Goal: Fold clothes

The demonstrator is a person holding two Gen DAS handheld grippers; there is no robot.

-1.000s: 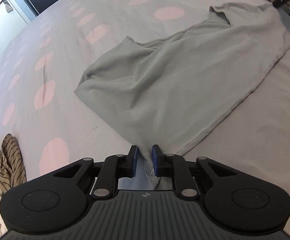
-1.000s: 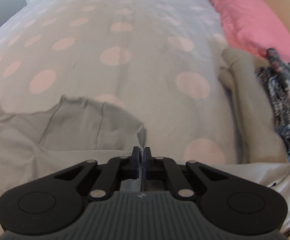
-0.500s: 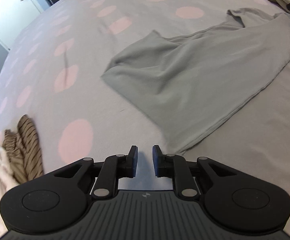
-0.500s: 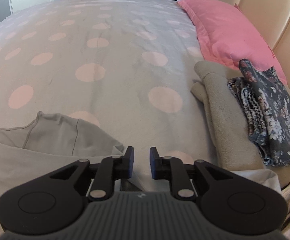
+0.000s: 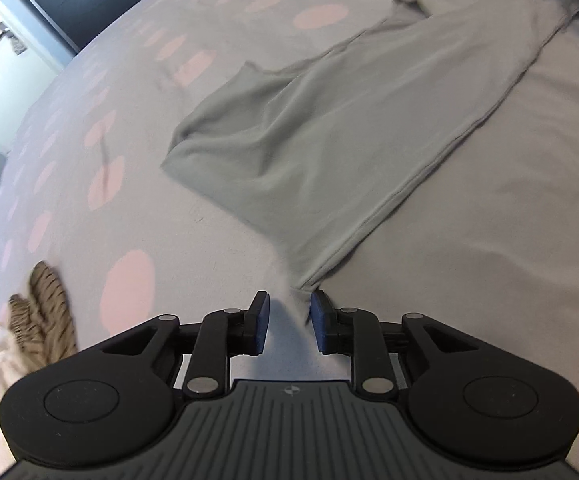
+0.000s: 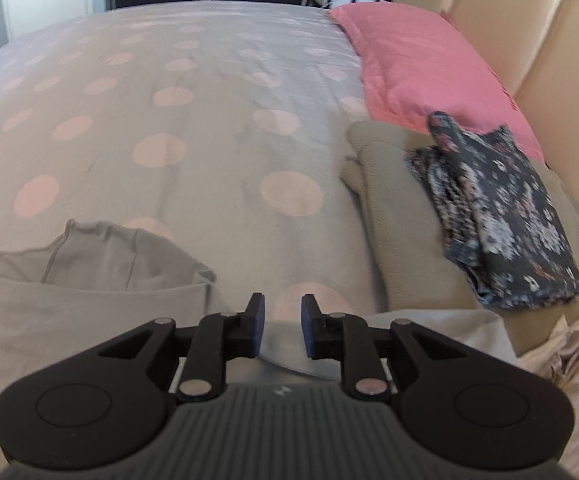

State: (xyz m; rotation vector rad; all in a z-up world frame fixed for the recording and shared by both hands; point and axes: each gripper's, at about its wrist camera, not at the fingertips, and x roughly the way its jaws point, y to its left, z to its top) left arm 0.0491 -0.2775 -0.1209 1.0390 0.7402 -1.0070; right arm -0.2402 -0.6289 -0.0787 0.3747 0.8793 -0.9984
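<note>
**Both claws let go of the shirt**

The left claw (image 5: 288, 303) tilted downward, its jaws just opening, empty, a corner of the soft grey shirt (image 5: 329, 152) bunched beside one pad. The right claw (image 6: 282, 306) likewise opened, empty. The shirt lay flat mid-bedspread (image 6: 169, 92), smooth, dotted pink.

Bed cover (image 6: 209, 128): pale grey with pink polka dots. Spread garment (image 5: 349, 132): plain grey-green; pillow (image 6: 421, 68): solid pink; folded item (image 6: 501, 216): dark with pale floral print, lying on plain beige cloth (image 6: 401, 216). Bundled fabric (image 5: 47, 312): brown with dark stripes.
</note>
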